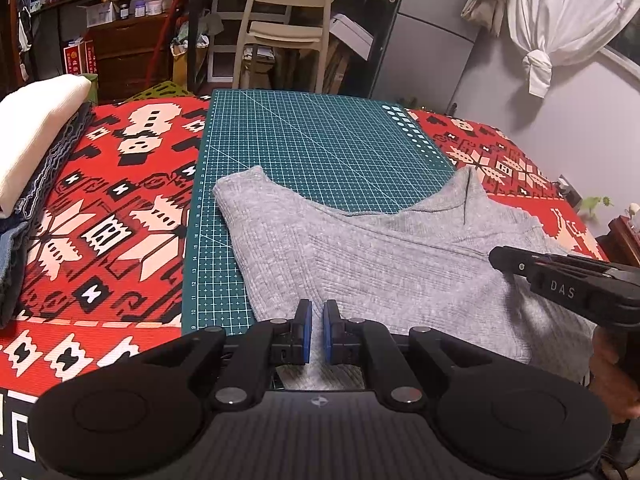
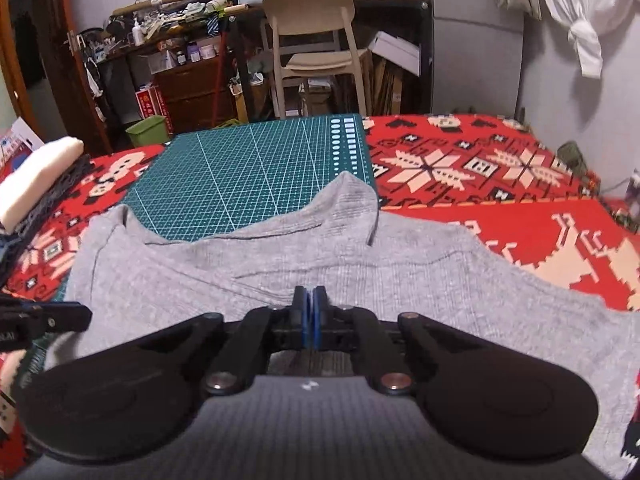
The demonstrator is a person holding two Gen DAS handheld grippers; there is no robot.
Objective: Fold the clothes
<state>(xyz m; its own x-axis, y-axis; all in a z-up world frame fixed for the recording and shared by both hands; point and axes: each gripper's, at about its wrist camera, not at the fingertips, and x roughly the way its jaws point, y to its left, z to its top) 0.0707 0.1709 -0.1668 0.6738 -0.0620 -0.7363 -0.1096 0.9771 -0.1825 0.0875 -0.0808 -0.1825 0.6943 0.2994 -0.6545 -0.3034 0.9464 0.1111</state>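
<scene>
A grey ribbed knit garment (image 1: pixel 360 248) (image 2: pixel 280 256) lies spread across the near part of a green cutting mat (image 1: pixel 312 140) (image 2: pixel 240 168), with its scooped neckline facing away from me. My left gripper (image 1: pixel 317 308) sits at the garment's near left edge; a narrow strip of grey fabric shows between its blue pads, and it is shut on that fabric. My right gripper (image 2: pixel 313 292) is over the garment's middle right, pads nearly touching, and creases in the knit run to its tip. From the left wrist view the right gripper (image 1: pixel 494 258) comes in from the right edge. In the right wrist view the left gripper (image 2: pixel 86 316) appears at the left edge.
A red patterned cover (image 1: pixel 100 220) (image 2: pixel 500 184) lies under the mat. A stack of folded clothes (image 1: pixel 36 144) (image 2: pixel 36 176), white on top, sits at the left. A beige chair (image 1: pixel 288 20) (image 2: pixel 316 32) and cluttered shelves stand beyond the far edge. A hand (image 1: pixel 612 368) holds the right gripper.
</scene>
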